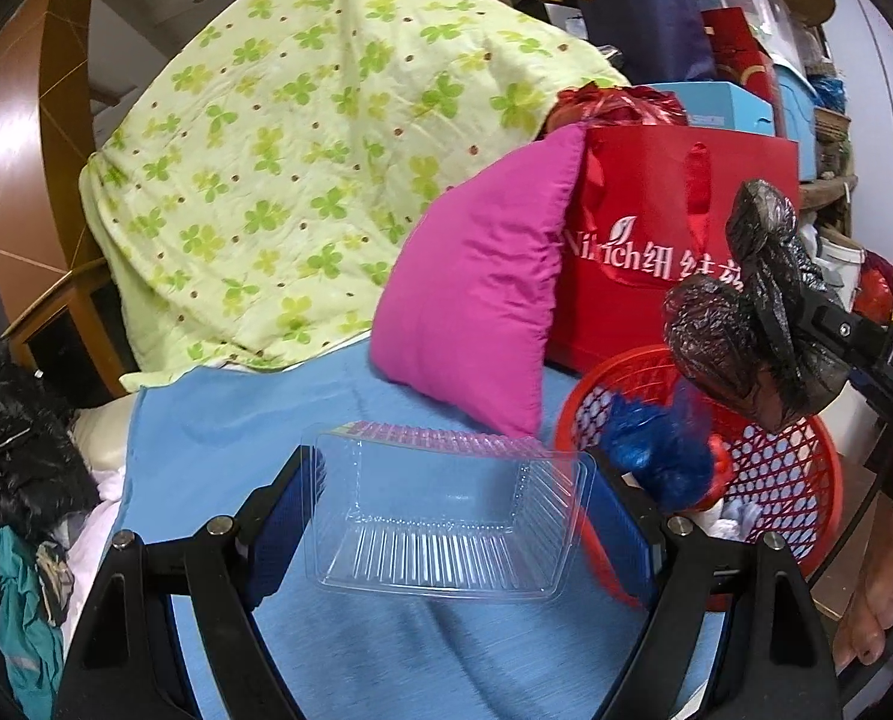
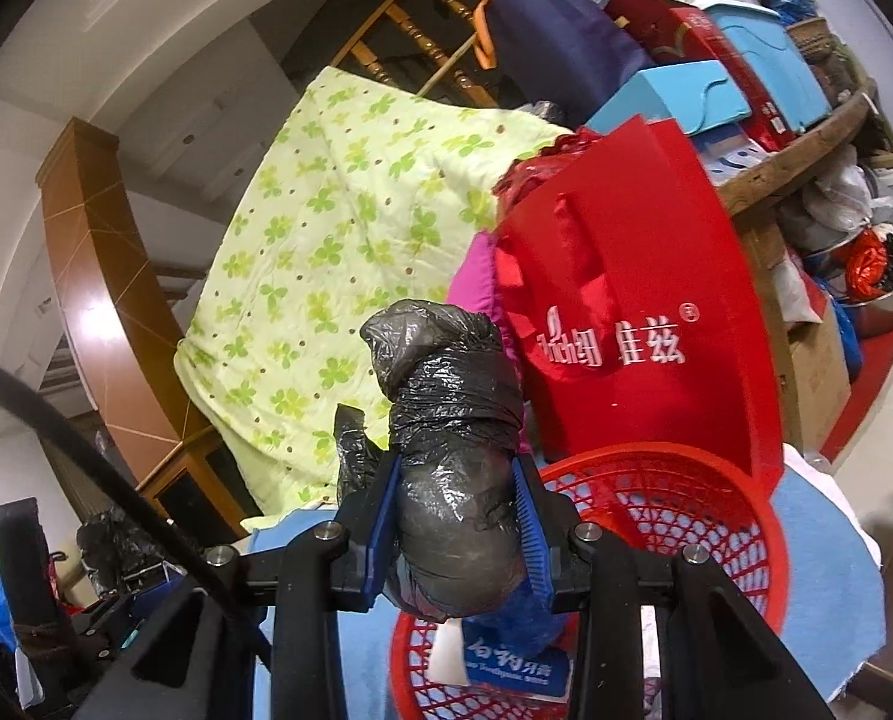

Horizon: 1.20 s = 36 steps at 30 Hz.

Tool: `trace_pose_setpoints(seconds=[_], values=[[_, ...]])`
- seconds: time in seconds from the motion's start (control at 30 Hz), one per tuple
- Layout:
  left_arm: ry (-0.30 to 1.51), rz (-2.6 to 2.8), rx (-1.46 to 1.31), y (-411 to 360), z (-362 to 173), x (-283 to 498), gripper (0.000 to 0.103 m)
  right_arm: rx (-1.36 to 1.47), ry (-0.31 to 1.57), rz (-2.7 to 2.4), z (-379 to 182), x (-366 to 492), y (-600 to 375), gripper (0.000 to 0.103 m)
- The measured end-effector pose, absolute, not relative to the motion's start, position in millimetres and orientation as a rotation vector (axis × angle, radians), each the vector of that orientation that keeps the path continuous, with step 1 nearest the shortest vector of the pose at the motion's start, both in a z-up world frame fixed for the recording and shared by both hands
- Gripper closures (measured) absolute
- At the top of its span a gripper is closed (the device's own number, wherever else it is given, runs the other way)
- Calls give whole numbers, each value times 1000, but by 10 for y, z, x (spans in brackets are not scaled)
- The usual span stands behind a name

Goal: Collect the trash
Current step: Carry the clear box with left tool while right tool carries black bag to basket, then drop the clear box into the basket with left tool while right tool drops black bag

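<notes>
A lived-in, cluttered home. A clover-print quilt [image 1: 302, 138] fills the upper left of the left wrist view, draped over furniture, with a pink cushion [image 1: 476, 294] at centre and a wooden stair railing [image 2: 422, 18] along the top. At upper right, a red gift bag [image 1: 674, 228], blue boxes [image 2: 686, 96] and bundles are stacked high. Crumpled clothes [image 1: 20, 480] lie at lower left.

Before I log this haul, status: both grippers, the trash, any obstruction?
Left gripper holds clear plastic tray. Right gripper shut on black bag wad. Red basket close by, path unblocked.
</notes>
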<state>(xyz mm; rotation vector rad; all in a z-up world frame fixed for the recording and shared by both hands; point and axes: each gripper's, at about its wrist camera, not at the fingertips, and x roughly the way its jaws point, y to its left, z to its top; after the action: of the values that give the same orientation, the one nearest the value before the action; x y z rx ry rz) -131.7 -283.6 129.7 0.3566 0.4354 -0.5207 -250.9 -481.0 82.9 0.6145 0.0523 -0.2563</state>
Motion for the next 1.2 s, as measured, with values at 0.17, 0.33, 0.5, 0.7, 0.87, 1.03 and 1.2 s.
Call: trace_pose_setpoints(seconds=[0.17, 0.33, 0.5, 0.7, 0.87, 1.03, 1.2], values=[[426, -556, 363, -2999, 1336, -1376, 17, 643, 47, -281, 791, -2592, -4923, 64], [432, -594, 364, -3154, 1348, -1400, 17, 669, 53, -303, 752, -2638, -5017, 63], [463, -653, 334, -3301, 1322, -1370, 17, 693, 62, -324, 721, -2653, -5111, 63], [547, -749, 299, -3510, 1185, -1266, 17, 739, 87, -346, 647, -2652, -5230, 62], [614, -831, 260, -3625, 1050, -1232, 17, 772, 103, -353, 597, -2653, -5307, 62], [653, -899, 226, -3646, 980, -1219, 16, 787, 135, -352, 571, -2609, -5322, 59], [698, -979, 148, -3565, 941, -1151, 16, 792, 118, -354, 581, -2626, -5318, 43]])
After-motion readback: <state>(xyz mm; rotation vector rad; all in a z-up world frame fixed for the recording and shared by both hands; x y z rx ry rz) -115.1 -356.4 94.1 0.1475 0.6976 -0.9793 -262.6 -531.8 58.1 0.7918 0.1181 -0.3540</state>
